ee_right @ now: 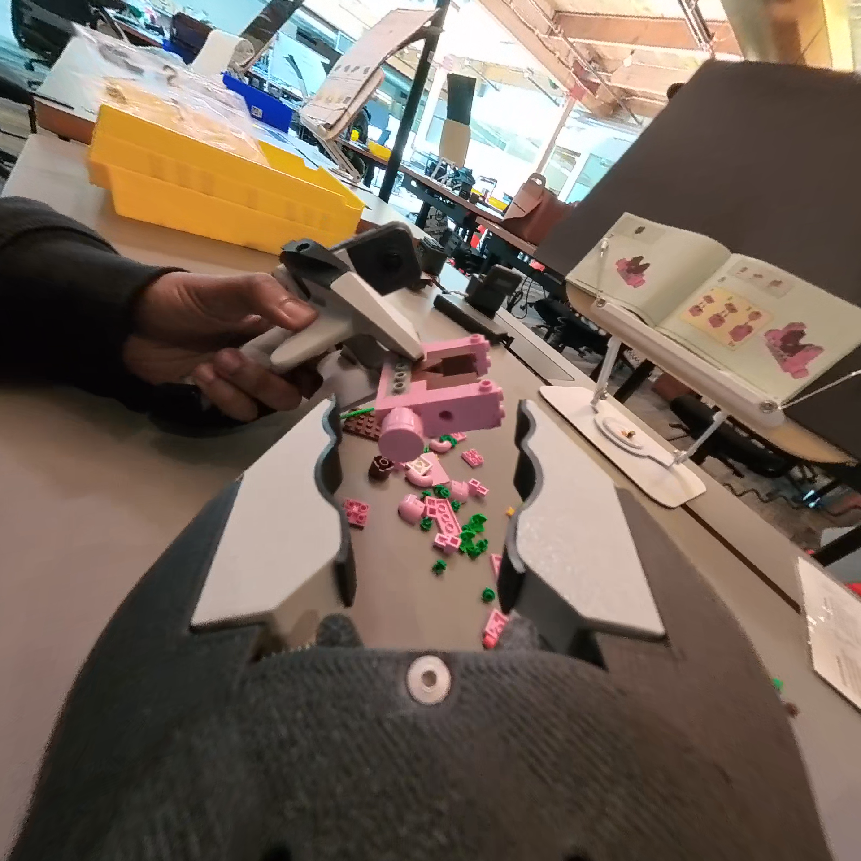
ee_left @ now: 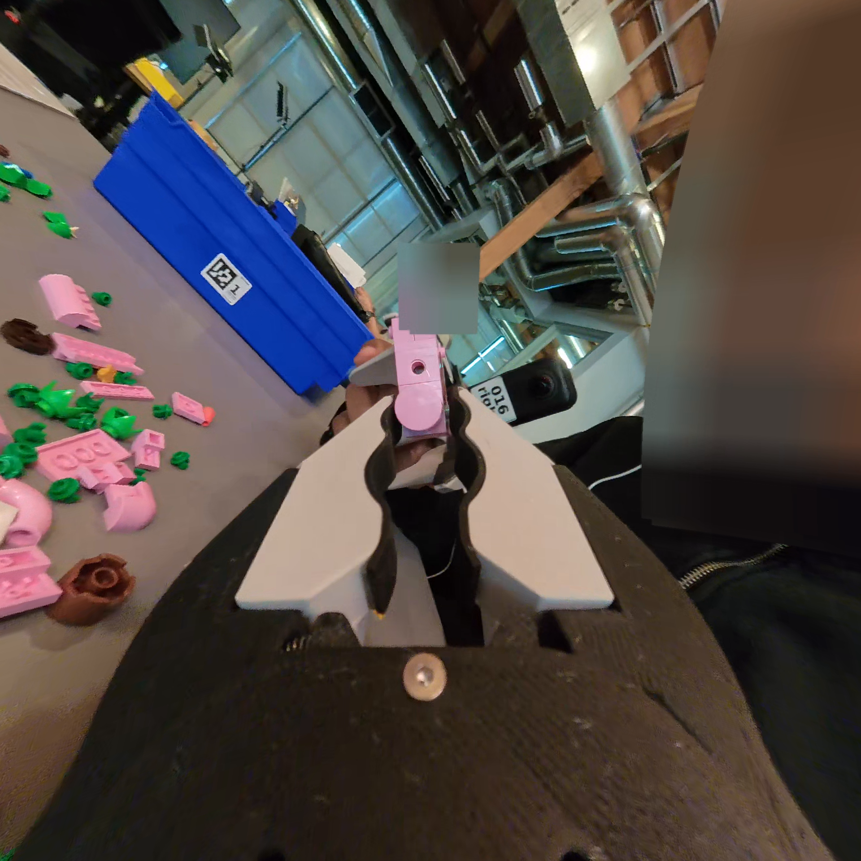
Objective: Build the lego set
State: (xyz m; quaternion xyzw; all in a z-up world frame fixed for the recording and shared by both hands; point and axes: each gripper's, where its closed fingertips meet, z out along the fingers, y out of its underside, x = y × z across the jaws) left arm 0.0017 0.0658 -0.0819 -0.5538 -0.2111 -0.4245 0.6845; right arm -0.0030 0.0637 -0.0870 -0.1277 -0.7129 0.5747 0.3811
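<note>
My left gripper point(ee_left: 421, 410) is shut on a pink lego assembly point(ee_left: 419, 391) and holds it up in the air, tilted away from the table. The right wrist view shows the same left gripper point(ee_right: 410, 354) gripping the pink assembly point(ee_right: 447, 396), which has a round pink cylinder at its front. My right gripper point(ee_right: 426, 419) is open and empty, just in front of the assembly. Loose pink, green and brown lego pieces point(ee_right: 442, 512) lie on the grey table below; they also show in the left wrist view point(ee_left: 93, 442).
A blue bin point(ee_left: 223, 251) stands on the table behind the pieces. A yellow bin point(ee_right: 209, 186) sits at the back left. An open instruction booklet point(ee_right: 699, 303) rests on a white stand point(ee_right: 629, 456) at the right. A paper sheet point(ee_right: 834, 629) lies at the right edge.
</note>
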